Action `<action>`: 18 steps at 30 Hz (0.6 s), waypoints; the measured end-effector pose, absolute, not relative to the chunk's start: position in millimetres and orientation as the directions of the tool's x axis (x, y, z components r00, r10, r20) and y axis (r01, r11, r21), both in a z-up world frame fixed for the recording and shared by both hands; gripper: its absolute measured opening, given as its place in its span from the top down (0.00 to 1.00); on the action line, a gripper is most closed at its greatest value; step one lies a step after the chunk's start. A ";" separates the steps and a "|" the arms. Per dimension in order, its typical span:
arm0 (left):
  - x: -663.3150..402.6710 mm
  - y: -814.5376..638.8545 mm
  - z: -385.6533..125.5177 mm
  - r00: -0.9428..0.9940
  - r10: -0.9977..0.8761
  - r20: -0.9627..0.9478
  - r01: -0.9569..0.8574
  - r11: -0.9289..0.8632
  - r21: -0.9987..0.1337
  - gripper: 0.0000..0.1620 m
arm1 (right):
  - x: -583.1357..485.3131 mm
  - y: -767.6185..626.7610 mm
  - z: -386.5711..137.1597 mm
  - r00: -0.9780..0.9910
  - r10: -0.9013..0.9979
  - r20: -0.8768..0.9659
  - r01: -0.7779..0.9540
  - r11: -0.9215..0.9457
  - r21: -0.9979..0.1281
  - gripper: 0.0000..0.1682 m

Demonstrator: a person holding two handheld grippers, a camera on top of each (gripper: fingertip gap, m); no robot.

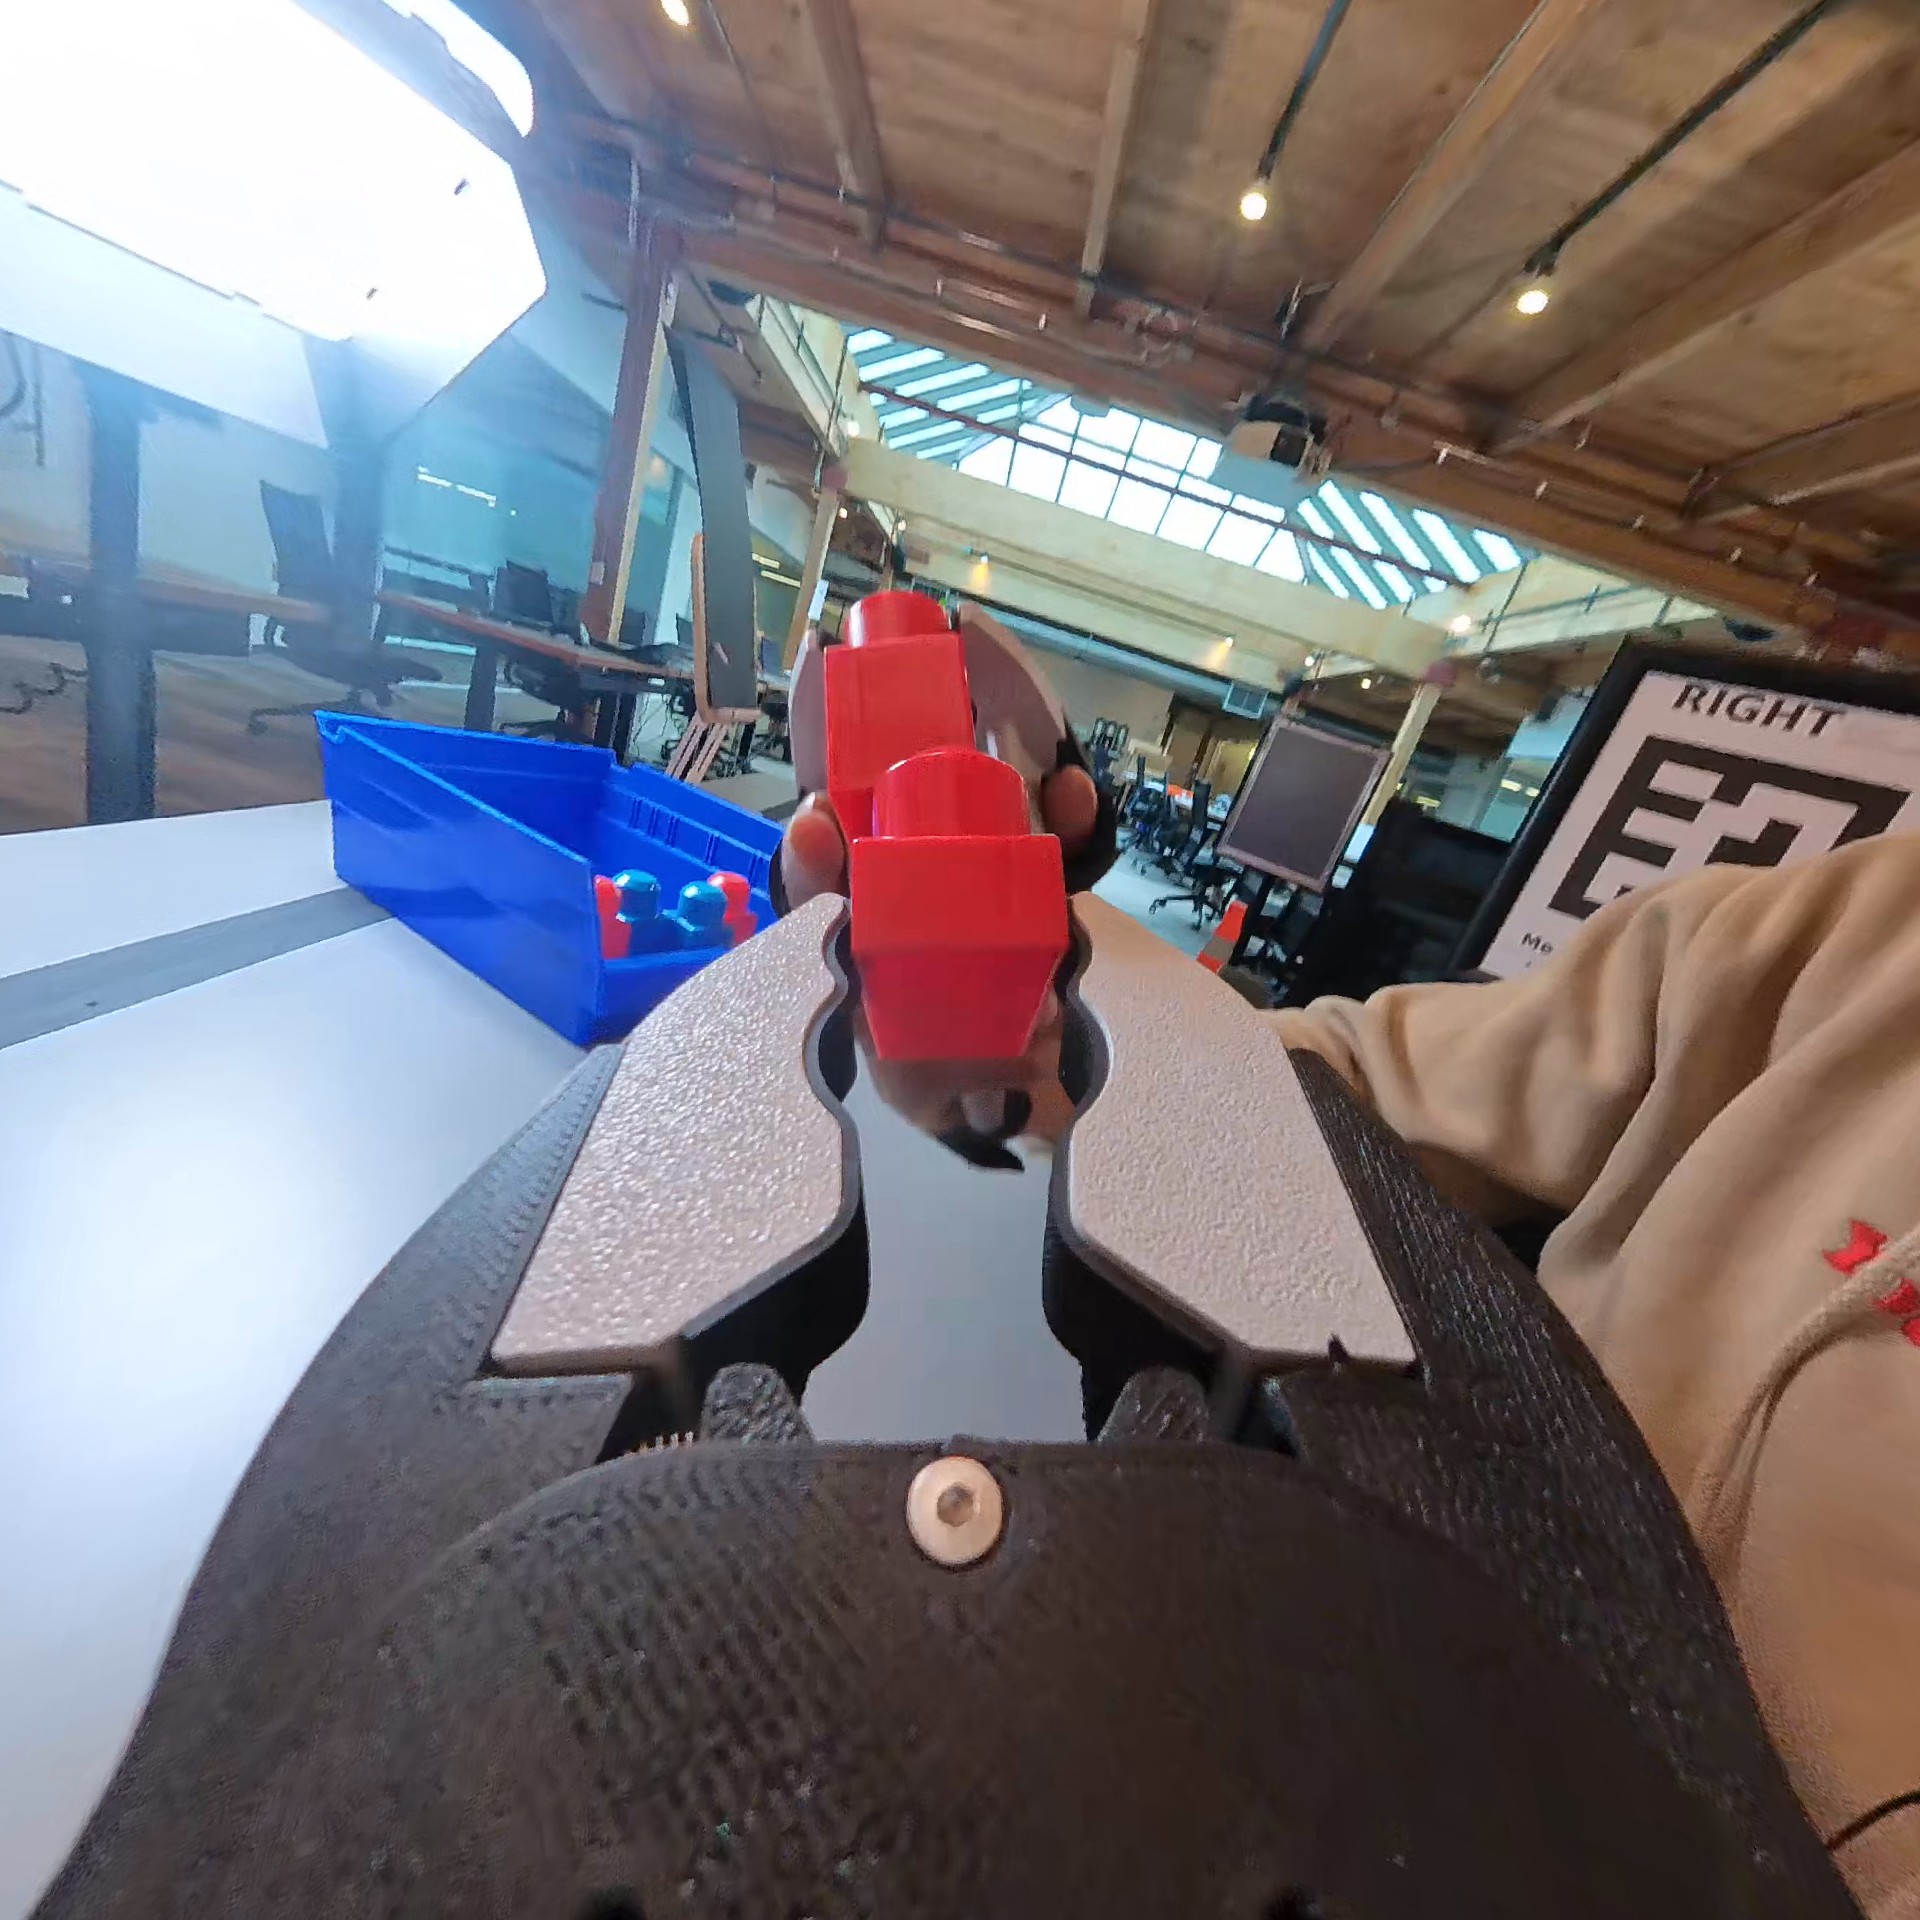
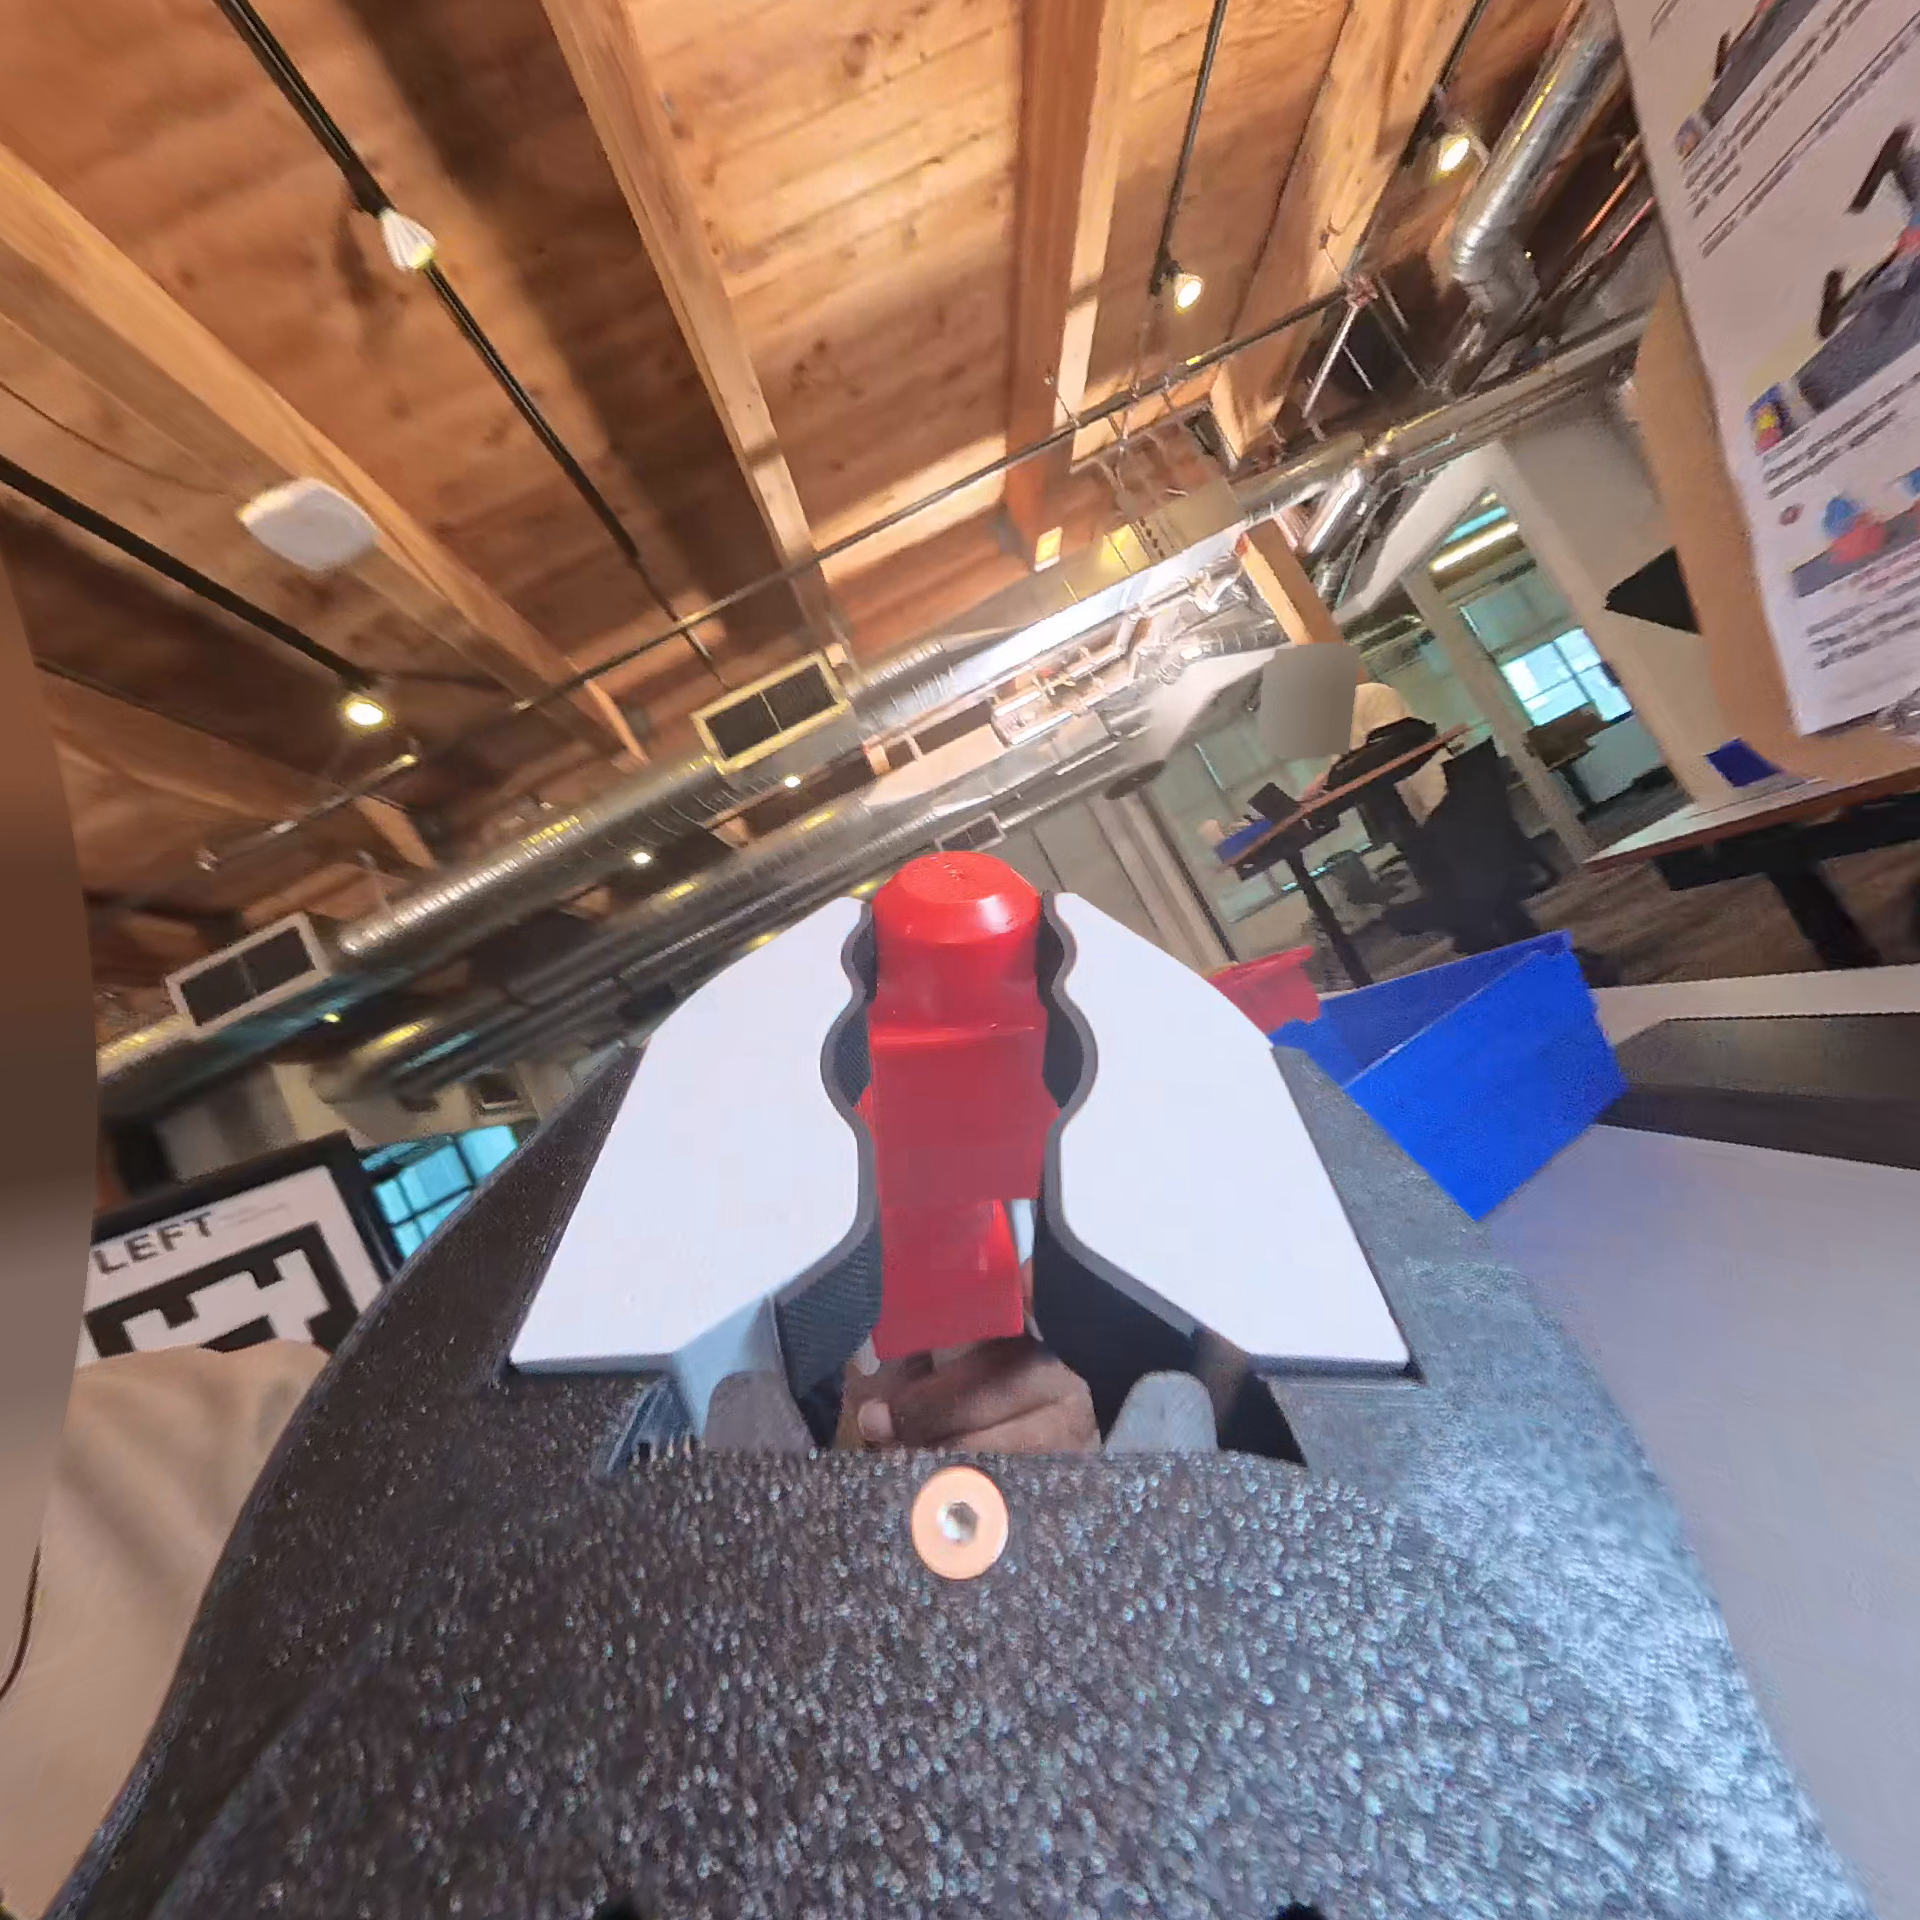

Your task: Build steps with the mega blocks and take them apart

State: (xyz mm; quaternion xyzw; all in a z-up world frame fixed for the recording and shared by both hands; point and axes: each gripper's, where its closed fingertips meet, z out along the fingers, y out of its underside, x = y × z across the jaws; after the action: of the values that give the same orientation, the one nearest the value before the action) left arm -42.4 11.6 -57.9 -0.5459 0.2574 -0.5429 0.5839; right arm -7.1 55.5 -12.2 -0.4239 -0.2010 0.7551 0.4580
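The join between the red mega blocks (image 1: 956,925) is hidden; left gripper (image 1: 961,966) and right gripper (image 2: 956,997) each clench one block.

A bin (image 1: 488,842) sat on the worktop (image 1: 208,1091), left of and behind the raised blocks (image 1: 956,925); more blocks (image 1: 675,909) lay inside the bin's near end.
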 end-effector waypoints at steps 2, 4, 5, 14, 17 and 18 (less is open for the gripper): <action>-40.5 7.7 -48.2 0.246 -0.913 0.324 0.409 -0.205 -0.889 0.78 | -12.8 48.8 -13.8 -0.250 0.846 -0.471 -0.539 -0.526 -0.658 0.82; -39.9 8.4 -45.2 0.263 -0.906 0.330 0.430 -0.196 -0.881 0.78 | -15.7 44.3 -14.7 -0.275 0.828 -0.489 -0.549 -0.553 -0.627 0.82; -41.3 11.0 -44.4 0.286 -0.898 0.334 0.441 -0.186 -0.878 0.78 | -19.1 38.7 -16.2 -0.282 0.830 -0.482 -0.530 -0.553 -0.642 0.82; -45.8 11.3 -33.4 0.265 -0.880 0.395 0.538 -0.205 -0.818 0.78 | -19.7 32.8 -13.4 -0.237 0.855 -0.461 -0.566 -0.507 -0.650 0.82; -52.6 15.0 -28.9 0.262 -0.867 0.425 0.583 -0.208 -0.785 0.78 | -22.5 32.4 -19.2 -0.235 0.844 -0.482 -0.579 -0.520 -0.628 0.82; -55.2 15.9 -27.1 0.266 -0.863 0.429 0.594 -0.203 -0.778 0.78 | -24.1 32.0 -21.3 -0.226 0.846 -0.483 -0.583 -0.515 -0.628 0.82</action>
State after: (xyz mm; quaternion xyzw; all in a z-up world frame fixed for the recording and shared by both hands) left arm -55.2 15.9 -27.1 -0.5027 0.1338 -0.5907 0.6168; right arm -24.1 32.0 -21.3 -0.4120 -0.1591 0.7667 0.4660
